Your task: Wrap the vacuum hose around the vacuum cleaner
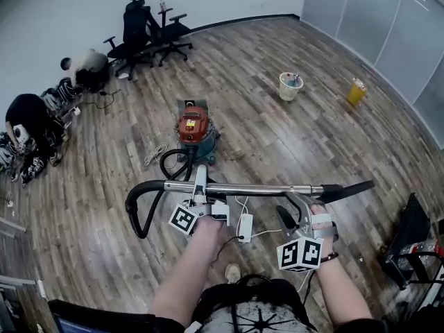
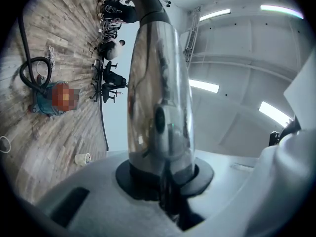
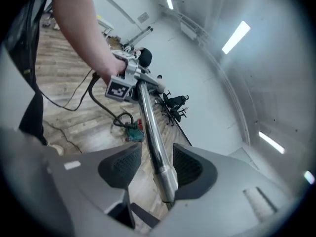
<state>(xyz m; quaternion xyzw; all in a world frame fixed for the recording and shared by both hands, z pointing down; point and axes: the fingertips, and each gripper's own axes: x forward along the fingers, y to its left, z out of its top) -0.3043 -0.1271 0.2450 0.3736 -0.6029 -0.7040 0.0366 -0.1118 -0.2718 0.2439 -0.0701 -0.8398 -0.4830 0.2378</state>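
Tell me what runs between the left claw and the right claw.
The chrome wand spans the whole stretch from the left claw to the right claw, as the head view shows. The left claw is shut on it.

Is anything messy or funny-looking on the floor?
Yes: the black hose sprawls in a loose loop beside the vacuum cleaner instead of being wrapped round it, and a pale cord lies tangled next to it.

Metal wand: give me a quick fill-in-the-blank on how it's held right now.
The left gripper is ____ on the metal wand.
The right gripper has the wand between jaws that stand ____.
The vacuum cleaner sits on the wooden ____.
Missing words: shut; open; floor.
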